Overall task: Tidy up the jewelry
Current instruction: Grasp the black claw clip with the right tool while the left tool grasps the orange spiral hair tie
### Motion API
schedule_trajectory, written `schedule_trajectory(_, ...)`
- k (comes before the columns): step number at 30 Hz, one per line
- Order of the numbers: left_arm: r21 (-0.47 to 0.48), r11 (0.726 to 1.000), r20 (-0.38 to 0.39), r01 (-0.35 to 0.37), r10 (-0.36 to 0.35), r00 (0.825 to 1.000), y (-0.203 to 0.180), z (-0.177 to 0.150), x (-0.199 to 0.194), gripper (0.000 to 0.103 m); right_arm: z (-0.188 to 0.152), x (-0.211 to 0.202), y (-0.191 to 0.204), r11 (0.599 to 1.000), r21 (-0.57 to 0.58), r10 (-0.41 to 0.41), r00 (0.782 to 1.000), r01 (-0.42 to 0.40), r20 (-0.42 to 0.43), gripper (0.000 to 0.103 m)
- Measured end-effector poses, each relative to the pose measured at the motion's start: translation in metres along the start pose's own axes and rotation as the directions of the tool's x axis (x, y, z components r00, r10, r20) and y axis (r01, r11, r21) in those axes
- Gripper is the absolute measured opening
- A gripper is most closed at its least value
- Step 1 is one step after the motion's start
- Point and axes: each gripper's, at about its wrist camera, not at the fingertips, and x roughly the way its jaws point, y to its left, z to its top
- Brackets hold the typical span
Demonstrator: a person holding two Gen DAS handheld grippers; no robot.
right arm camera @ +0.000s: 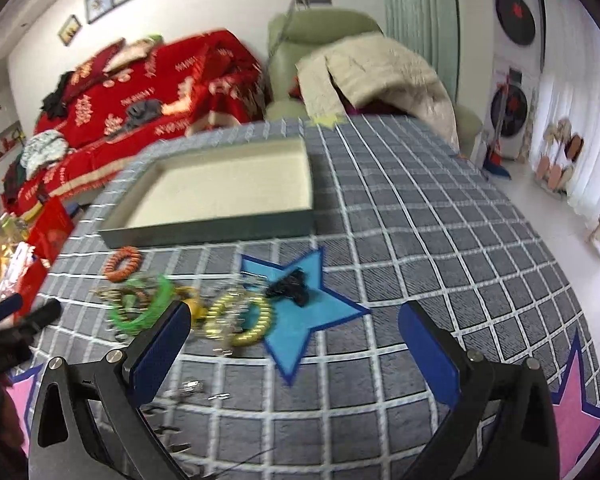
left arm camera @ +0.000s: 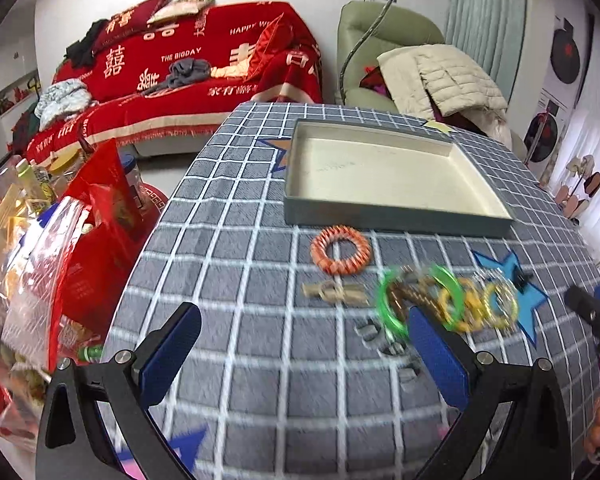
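Note:
A shallow grey-green box [left arm camera: 392, 224] [right arm camera: 208, 232] with a cream inside lies empty on the checked tablecloth. In front of it lie an orange woven bracelet [left arm camera: 340, 255] [right arm camera: 123, 264], a green bangle [left arm camera: 388, 308] [right arm camera: 142, 304], yellow and gold bangles [left arm camera: 476, 304] [right arm camera: 238, 318], a tan knotted piece [left arm camera: 334, 293], a black item [right arm camera: 290, 285] and small silver pieces [left arm camera: 380, 340] [right arm camera: 192, 386]. My left gripper [left arm camera: 304, 354] hovers open just before the bangles. My right gripper [right arm camera: 294, 354] hovers open over the blue star [right arm camera: 300, 320], right of the pile.
Bags of red and clear packets [left arm camera: 60, 260] crowd the table's left side. A red-covered sofa [left arm camera: 188, 80] and a green armchair [left arm camera: 388, 40] with a beige jacket stand behind. The tablecloth right of the box [right arm camera: 420, 208] is bare.

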Motion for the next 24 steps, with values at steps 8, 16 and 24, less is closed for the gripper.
schedule_trajectory(8,0.028,1.0,-0.081,-0.001,0.004,0.997,0.003,0.036,0.055,0.103,0.013,0.047,-0.021,1.0,0.004,0.023,0.987,-0.022,-0.161,0.082)
schedule_trajectory(16,0.035,0.998,-0.162,0.057,-0.05,0.986,-0.007,0.046,0.089,0.103,0.017,0.08,-0.008,0.986,-0.09,0.112,0.964,-0.137,-0.242,0.066)
schedule_trajectory(24,0.037,0.994,-0.179,0.098,-0.09,0.98,-0.016,0.046,0.1,0.088,0.025,0.087,-0.002,0.976,-0.082,0.178,0.954,-0.203,-0.243,0.043)
